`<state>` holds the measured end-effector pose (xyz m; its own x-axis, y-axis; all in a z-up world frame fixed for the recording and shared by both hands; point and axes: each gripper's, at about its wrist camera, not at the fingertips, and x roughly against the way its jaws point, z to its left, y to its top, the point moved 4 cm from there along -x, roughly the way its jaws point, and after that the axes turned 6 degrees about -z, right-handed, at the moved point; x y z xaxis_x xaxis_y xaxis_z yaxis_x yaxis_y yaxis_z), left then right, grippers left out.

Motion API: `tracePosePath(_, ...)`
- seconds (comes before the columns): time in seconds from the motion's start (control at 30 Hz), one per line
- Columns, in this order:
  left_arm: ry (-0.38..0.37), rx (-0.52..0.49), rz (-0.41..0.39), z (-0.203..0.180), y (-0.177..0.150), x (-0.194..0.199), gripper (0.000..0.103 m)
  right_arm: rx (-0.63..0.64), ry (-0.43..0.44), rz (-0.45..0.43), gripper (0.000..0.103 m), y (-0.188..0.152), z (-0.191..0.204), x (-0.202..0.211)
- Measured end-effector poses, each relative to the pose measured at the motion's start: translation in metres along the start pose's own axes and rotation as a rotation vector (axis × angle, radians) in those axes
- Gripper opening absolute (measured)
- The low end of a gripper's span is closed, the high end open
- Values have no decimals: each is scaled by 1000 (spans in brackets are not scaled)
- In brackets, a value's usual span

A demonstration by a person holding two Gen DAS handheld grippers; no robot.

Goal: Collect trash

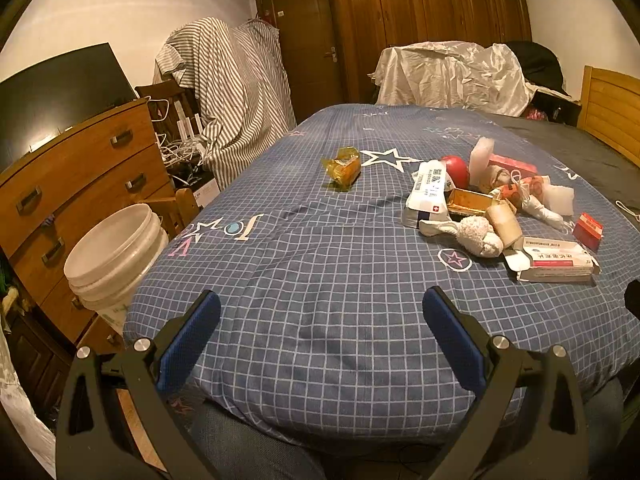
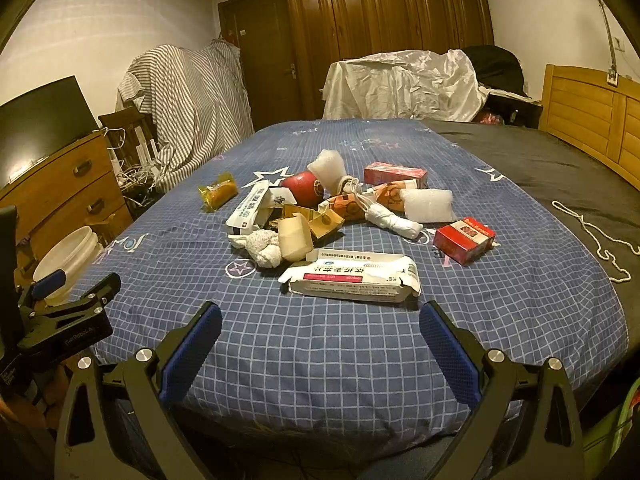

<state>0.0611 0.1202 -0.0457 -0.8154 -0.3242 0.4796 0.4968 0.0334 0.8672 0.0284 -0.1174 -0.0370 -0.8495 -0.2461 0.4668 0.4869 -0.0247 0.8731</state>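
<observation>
Left of the left tongs: a white bucket (image 1: 116,248) stands on the floor against the bed's edge, mouth up, nothing visible in it; my guess is it is the bin for the trash
Left tongs (image 1: 320,320): released, blue pads wide apart, holding nothing, hovering low over the near edge of the bed (image 1: 320,280)
Ahead of the left tongs: an orange snack wrapper (image 1: 344,170) lies alone on the checked cover, well apart from the rest
Ahead and right of the left tongs: the trash heap (image 1: 492,208), boxes, wrappers, foam and wadded tissue touching or overlapping
Right tongs (image 2: 320,332): released too, wide apart, empty, aimed at the heap
Just ahead of the right tongs: a torn white medicine box (image 2: 352,278), the nearest piece, lying flat and long side across
Right of that box: a red carton (image 2: 464,240), a little apart from the heap
Far right of the right tongs: a white cord (image 2: 592,236) on the dark sheet; whether it counts as trash I cannot tell
Step in hand: judged the start, nothing grasped yet
Next move calls for: right tongs forward and down, straddling the white box across its narrow side, then closing gently, since thin card crushes
</observation>
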Motion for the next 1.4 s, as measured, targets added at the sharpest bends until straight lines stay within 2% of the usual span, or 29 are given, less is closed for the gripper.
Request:
tracePosePath(0.57,11,-20,11,-6,-4,-6,98,-12,-3,27,99,-5,-8,-10)
tracePosePath(0.83,15,-42,56,-14,-8,-23,98,36,-22,66,99,-7,-36,-45)
tracePosePath(0.97,9,-53,93,-19,-12,-34,98,148,20,112,99,-8,-42,-77)
tracePosePath(1.13,7,-53,124,-19,-13,-47,98,425,78,226,99,-9,-32,-129)
tracePosePath(1.23,-9,-43,142,-18,-11,-56,98,586,104,234,99,-6,-24,-151)
tracePosePath(1.3,-43,-31,141,-17,-2,-64,98,617,134,246,99,-3,-23,-163)
tracePosePath(1.4,-103,-8,122,-18,22,-81,98,589,190,275,99,3,-29,-181)
